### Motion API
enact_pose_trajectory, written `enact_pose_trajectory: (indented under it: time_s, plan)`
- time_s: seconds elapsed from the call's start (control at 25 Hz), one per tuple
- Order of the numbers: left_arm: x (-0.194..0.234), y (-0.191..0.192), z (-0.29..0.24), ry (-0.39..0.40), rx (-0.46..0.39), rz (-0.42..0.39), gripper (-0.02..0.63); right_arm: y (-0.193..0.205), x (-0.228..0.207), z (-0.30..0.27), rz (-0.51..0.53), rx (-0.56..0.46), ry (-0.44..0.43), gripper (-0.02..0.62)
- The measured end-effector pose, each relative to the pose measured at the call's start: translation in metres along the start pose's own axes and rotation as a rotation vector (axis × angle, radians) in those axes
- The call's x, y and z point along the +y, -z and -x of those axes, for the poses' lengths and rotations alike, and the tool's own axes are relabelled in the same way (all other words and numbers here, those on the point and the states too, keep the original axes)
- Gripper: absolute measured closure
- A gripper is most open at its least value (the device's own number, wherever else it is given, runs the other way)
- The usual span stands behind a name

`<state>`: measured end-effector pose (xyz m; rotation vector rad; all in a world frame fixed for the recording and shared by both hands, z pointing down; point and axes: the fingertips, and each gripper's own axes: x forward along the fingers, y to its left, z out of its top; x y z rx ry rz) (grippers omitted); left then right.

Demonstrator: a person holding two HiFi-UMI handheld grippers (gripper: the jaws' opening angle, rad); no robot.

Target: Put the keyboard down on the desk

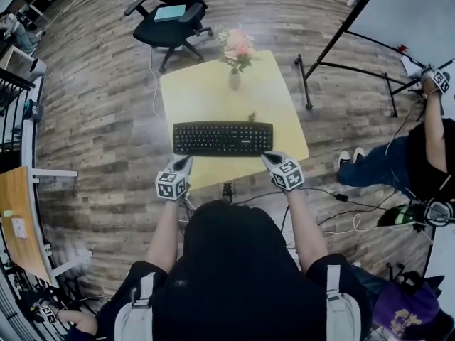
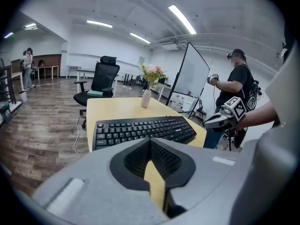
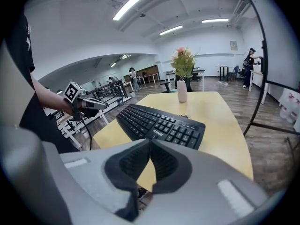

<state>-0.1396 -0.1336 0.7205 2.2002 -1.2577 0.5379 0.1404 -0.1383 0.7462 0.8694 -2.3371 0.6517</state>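
The head view is looking steeply down on the counter from above, while both gripper views are looking low and close across it, all sharing the keyboard.

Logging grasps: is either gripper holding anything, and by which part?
Nothing: left gripper and right gripper are shut empty; the black plastic keyboard lies on the yellow desk.

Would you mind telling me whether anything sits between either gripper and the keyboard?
Nothing visible does. The keyboard lies on the desk; the left gripper and right gripper, both shut and empty, sit just short of its near corners. The vase stands beyond it.
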Motion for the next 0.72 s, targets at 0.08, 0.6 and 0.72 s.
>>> enact_pose_trajectory:
  time_s: [0.08, 0.6, 0.72]
  plan:
    - [-0.006, 0.002, 0.007, -0.003, -0.002, -0.001, 0.595, 0.001, 0.006, 0.006, 0.006, -0.002, -0.004, 0.588]
    - [-0.049, 0.033, 0.042, -0.026, -0.002, -0.006, 0.595, 0.039, 0.034, 0.041, 0.032, 0.004, -0.024, 0.588]
    - [-0.063, 0.041, 0.048, -0.029, -0.004, -0.005, 0.595, 0.052, 0.039, 0.052, 0.036, 0.007, -0.025, 0.588]
